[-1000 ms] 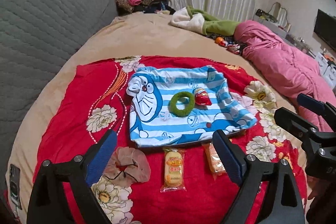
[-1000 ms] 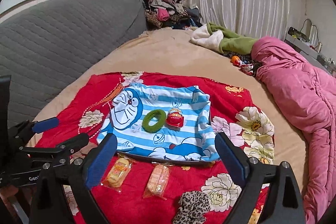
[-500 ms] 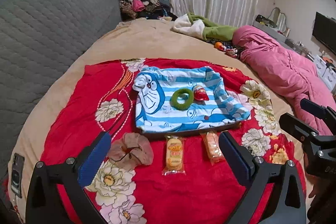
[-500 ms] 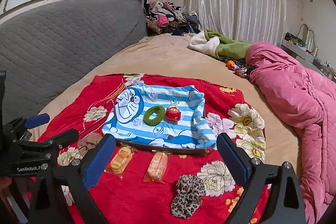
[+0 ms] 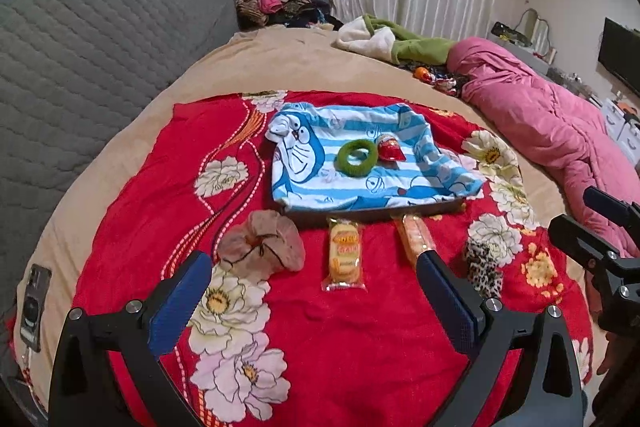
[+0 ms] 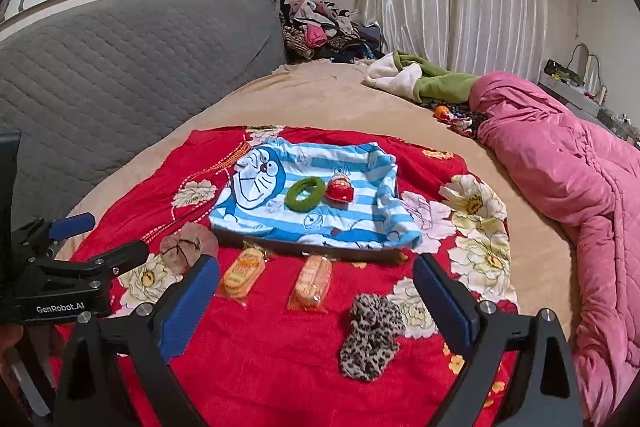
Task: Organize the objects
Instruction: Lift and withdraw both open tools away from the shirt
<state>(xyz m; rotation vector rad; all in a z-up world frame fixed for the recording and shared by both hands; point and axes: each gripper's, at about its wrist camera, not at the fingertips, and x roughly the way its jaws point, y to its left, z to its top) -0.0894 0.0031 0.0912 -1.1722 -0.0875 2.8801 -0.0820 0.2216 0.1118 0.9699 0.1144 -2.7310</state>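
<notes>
1. Left claw (image 5: 314, 281) has its jaws spread wide with nothing between them; it hangs above the red floral blanket (image 5: 360, 347), aimed down at the row of loose items.
2. Right claw (image 6: 316, 283) likewise stands fully spread and holds nothing, just beside the left one. Likely both are lined up so each can take an item on its own side.
3. Tray (image 5: 372, 213) sits mid-blanket on the bed, lined with a blue striped cartoon cloth (image 5: 320, 179). It looks like the collecting spot.
4. Green ring scrunchie (image 5: 356, 157) and red toy (image 5: 390, 149) already lie on the cloth, side by side and touching, so the sorting is judged partly done.
5. Still outside, in a row along the tray's near edge: pinkish-brown scrunchie (image 5: 260, 247), yellow snack pack (image 5: 345, 255), orange snack pack (image 6: 312, 283), leopard scrunchie (image 6: 372, 335).
6. Pinkish-brown scrunchie and yellow pack lie nearest the left claw; leopard scrunchie and orange pack fall between the right claw's jaws in its view, so they are its likely picks.
7. Soft scrunchies should squash easily; the snack packs are slippery film, so grip mid-body.
</notes>
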